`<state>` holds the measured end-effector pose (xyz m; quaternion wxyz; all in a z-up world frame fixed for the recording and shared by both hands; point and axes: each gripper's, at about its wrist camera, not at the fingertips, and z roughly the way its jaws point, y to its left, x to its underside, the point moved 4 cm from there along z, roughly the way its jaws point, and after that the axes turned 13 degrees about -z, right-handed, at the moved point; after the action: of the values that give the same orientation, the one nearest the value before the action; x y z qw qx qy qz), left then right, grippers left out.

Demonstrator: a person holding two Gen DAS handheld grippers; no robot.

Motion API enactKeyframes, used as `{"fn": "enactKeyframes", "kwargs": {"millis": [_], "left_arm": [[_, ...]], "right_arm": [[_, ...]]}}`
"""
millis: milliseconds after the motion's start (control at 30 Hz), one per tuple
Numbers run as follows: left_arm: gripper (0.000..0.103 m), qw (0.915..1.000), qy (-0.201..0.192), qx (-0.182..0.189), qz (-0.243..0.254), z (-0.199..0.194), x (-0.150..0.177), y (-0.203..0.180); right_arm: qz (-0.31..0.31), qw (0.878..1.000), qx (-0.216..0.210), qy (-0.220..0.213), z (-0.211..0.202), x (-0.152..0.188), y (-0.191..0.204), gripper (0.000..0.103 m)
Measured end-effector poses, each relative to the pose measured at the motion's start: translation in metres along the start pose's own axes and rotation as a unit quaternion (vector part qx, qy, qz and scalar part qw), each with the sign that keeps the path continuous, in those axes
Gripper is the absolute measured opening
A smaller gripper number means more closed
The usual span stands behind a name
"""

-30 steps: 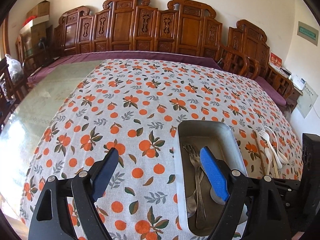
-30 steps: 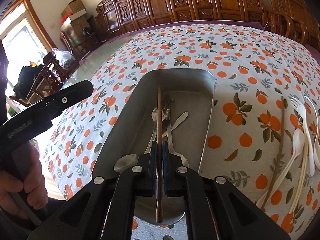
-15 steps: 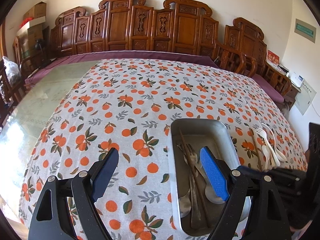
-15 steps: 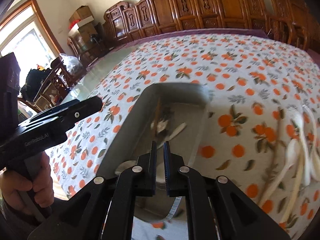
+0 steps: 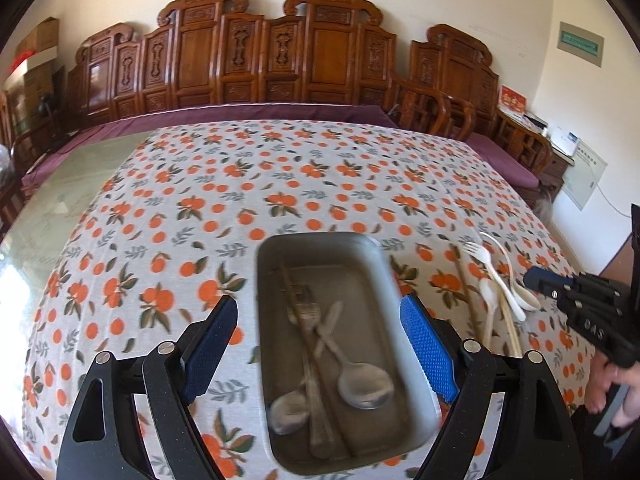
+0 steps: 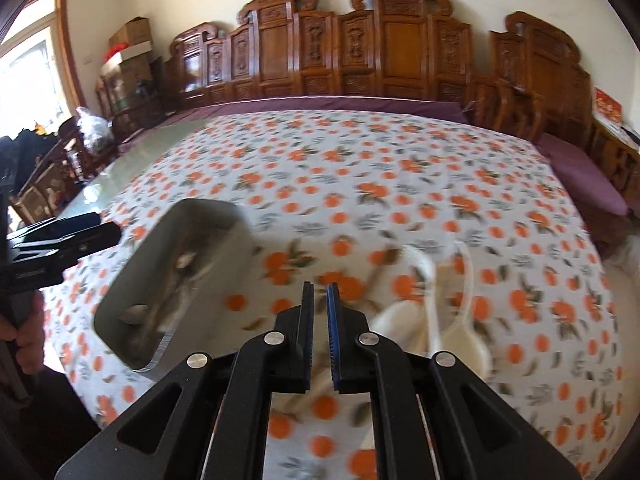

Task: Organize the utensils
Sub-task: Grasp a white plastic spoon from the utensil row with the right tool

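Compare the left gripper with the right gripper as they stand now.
The left gripper stands wide open above the metal tray; the right gripper is nearly shut, a thin gap between its pads, with nothing in it. The left gripper frames the tray's metal utensils; the right gripper points toward the white plastic utensils on the tablecloth. Both are black with blue pads.

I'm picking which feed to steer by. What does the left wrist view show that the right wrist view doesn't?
Left wrist only: the open left tongs straddling the metal tray, whose spoons, forks and chopstick read fairly clearly, and a second chopstick on the cloth.

Right wrist only: the near-shut, empty right tongs from behind, and a window.

Both: the tray, the white plastic utensils, the orange-print tablecloth.
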<state>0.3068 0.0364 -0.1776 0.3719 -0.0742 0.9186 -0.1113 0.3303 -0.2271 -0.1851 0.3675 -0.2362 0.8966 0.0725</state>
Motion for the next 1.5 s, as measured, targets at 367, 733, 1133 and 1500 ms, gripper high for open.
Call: {"fn": "enactKeyframes", "kwargs": {"millis": [367,733,1133,1500], "left_arm": [[0.080,0.9988,0.018,0.017,0.042,0.009,0.019,-0.044],[0.080,0.9962,0.041,0.035,0.069,0.017,0.037,-0.071],[0.080,0.9932,0.063,0.037,0.091,0.028,0.056,-0.091],[0.080,0.9918,0.073,0.033,0.100,0.037,0.067,-0.104]], "right_arm": [[0.037,0.998,0.049,0.007,0.002,0.037,-0.053,0.012],[0.035,0.998,0.037,0.039,0.029,0.060,-0.061,0.012],[0.056,0.995,0.056,0.056,0.053,0.055,-0.094,0.023],[0.090,0.993,0.019,0.076,0.081,0.054,-0.119,0.023]]}}
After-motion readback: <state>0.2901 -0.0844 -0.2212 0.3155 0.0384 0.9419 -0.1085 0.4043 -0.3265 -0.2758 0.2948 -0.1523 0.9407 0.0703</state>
